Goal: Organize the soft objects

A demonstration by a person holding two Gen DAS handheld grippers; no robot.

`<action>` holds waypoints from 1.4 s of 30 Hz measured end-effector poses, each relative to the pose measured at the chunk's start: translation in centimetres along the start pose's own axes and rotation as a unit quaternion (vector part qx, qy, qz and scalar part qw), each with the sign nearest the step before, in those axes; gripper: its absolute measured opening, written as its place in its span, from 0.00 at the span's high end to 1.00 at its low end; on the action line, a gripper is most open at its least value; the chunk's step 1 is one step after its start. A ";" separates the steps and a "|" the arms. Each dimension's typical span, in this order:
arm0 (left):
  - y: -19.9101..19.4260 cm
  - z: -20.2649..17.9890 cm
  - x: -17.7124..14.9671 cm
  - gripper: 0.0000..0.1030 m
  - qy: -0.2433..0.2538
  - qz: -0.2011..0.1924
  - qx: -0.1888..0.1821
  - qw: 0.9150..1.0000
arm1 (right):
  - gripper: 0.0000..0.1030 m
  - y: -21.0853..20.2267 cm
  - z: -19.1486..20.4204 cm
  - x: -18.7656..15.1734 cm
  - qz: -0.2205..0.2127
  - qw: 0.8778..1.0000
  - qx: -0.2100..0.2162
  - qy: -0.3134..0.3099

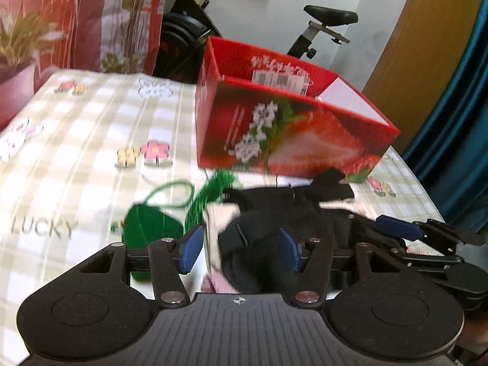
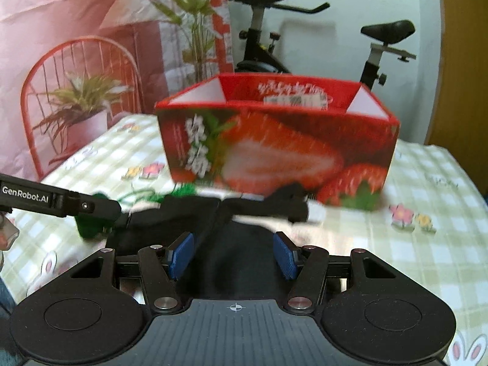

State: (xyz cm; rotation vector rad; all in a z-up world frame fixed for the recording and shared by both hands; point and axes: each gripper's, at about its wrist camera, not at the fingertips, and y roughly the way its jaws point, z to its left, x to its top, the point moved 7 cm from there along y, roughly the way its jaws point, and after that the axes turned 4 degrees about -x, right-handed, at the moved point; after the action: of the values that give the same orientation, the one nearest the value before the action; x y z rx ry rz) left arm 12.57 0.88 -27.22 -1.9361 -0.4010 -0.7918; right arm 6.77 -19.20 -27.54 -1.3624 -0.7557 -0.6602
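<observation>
Red strawberry box (image 2: 274, 140) behind black cloth (image 2: 244, 213)

box (image 2: 274, 152): red, printed with cut strawberries, white characters, green leaves; white triangular inner flaps
tablecloth (image 1: 91, 152): pale green-and-white check; pink and yellow flowers, white rabbits, grey "LUCKY" lettering
dark cloth (image 2: 231, 244): black, with white and pale pink patches
green item (image 1: 149, 228): deep green, with green cord loop
gripper pads (image 1: 190, 250): blue, fine dotted texture; frames black
curtain (image 1: 457, 152): teal
backdrop (image 2: 76, 15): pink and red, plant print
</observation>
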 end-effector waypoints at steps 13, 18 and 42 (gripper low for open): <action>-0.7 0.1 -2.7 0.55 -0.024 -0.007 -0.017 1.000 | 0.46 1.0 -1.0 -2.5 -0.001 0.999 0.018 0.032; 0.2 -0.1 -2.6 0.55 -0.023 -0.001 -0.015 1.000 | 0.46 1.1 -1.1 -2.7 -0.005 0.999 0.023 0.034; 1.1 0.0 -3.0 0.88 -0.020 0.010 -0.008 1.000 | 0.45 1.3 -1.1 -2.8 -0.007 0.999 0.028 0.037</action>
State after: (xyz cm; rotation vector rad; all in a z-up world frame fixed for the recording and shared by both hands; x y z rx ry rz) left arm 10.97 0.49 -30.01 -1.9702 -0.4008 -0.7462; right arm 6.17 -20.19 -30.57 -1.2758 -0.7207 -0.6910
